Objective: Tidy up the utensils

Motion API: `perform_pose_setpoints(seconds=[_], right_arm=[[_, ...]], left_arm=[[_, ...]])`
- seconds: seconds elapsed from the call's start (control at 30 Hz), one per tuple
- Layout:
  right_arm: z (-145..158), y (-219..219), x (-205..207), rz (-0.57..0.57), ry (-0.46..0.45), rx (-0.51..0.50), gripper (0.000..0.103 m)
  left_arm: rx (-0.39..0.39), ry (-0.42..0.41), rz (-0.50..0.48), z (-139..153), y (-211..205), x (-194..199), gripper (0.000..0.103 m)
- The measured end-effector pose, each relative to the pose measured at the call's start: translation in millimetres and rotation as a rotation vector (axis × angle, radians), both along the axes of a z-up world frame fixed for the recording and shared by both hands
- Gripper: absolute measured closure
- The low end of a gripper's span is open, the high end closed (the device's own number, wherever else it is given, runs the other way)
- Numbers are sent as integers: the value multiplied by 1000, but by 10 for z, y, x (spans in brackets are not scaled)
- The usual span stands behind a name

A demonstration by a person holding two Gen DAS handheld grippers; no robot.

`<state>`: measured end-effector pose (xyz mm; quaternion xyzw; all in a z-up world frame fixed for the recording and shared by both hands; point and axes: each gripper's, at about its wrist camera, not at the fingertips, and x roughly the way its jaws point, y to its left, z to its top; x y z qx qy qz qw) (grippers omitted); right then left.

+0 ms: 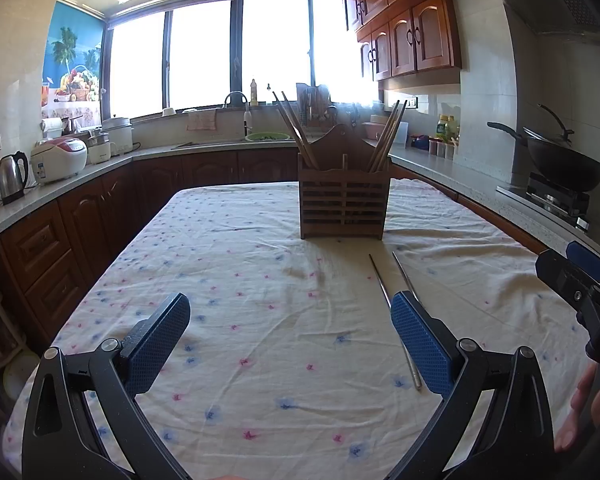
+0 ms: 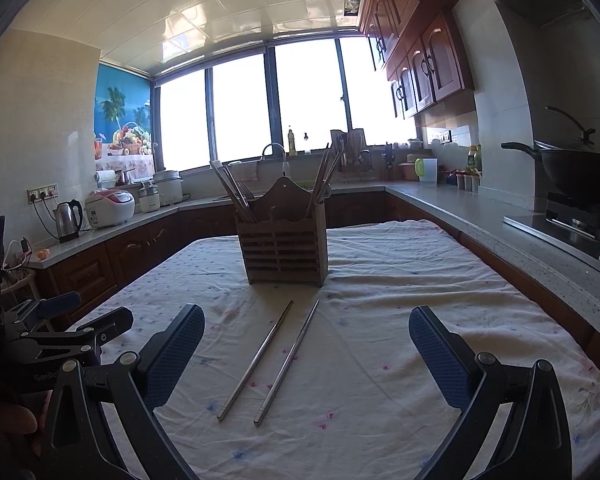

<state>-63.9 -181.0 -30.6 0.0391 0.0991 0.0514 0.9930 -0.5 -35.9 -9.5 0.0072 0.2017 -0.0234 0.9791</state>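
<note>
Left gripper spread wide above the flowered tablecloth, nothing between its blue pads. Right gripper likewise wide and empty, hovering low over the cloth. Seen from the left wrist, right gripper off at the right edge, with fingertips of a hand below it.

Straight ahead of the right gripper, between its spread fingers: two metal chopsticks lying flat on the tablecloth, side by side but apart, closer together at the near ends, angled slightly away to the right. In the left wrist view, same pair just beside and partly hidden behind that gripper's right-hand pad.

Beyond the chopsticks, near the middle of the table: a slatted wooden holder standing upright, with a divider down the centre. Wooden chopsticks leaning out leftward from the left compartment, more wooden chopsticks leaning rightward from the right compartment.

Farther out, on the counter at left: a steel kettle and a white rice cooker. At the back under the bright window: a sink tap. At right: a black wok on the stove, dark wooden cupboards above.
</note>
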Motion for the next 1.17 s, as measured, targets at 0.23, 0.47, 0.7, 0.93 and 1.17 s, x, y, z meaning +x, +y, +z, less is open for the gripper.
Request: perform_pose_setpoints(seconds=[0.23,0.47,0.7,0.93,1.17], right_arm=[[9,22,18,6,8,1,0],[23,11,52,8,16,5,0],[47,-9,97,11,20,8,0],[61,-36,154,13,34,10,0],[70,-81,260,7,61,17,0]], left_arm=[[0,7,-1,-8,13,19,0],[-6,20,-7,-1,34,88,0],[-6,29,-11,-9,43,126,0],[-9,37,-13,-9,46,150,0],[-16,76,-29,-36,26,241,0]])
